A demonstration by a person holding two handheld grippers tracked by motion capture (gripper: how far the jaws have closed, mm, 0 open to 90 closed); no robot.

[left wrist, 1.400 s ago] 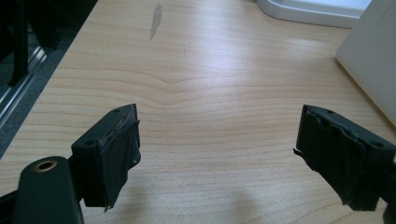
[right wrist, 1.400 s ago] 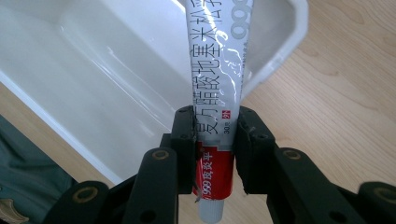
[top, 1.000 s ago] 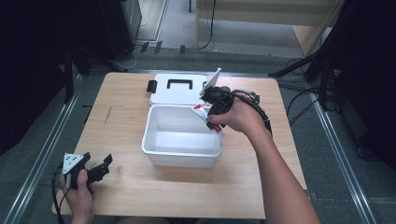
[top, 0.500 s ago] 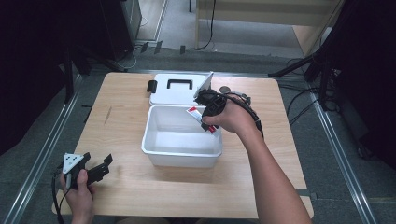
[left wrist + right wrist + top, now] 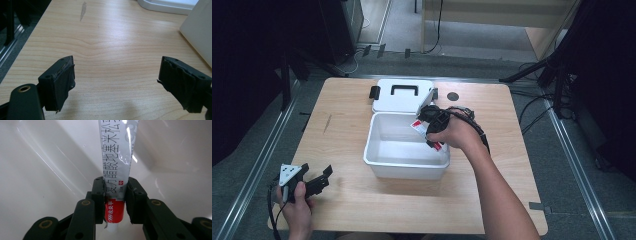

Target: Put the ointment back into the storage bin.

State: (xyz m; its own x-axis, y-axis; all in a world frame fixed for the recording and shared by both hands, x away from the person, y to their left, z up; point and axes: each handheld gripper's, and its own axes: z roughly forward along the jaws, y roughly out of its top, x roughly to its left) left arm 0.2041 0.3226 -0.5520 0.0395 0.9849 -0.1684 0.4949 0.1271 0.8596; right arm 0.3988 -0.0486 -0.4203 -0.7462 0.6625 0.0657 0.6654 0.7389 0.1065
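Observation:
A white plastic bin stands in the middle of the wooden table, its lid with a black handle lying flat behind it. My right gripper is over the bin's right side, shut on a silver and red ointment tube that points down into the bin. The tube shows as a red and white patch by the hand. My left gripper rests low at the table's front left, open, with bare wood between its jaws.
A small black disc lies on the table right of the lid. A dark scuff marks the wood at the left. The bin's wall stands right of the left gripper. Cables and stands crowd the floor behind and to the right.
My right gripper has moved toward the front and lower over the bin with the tube. The left gripper has stayed put.

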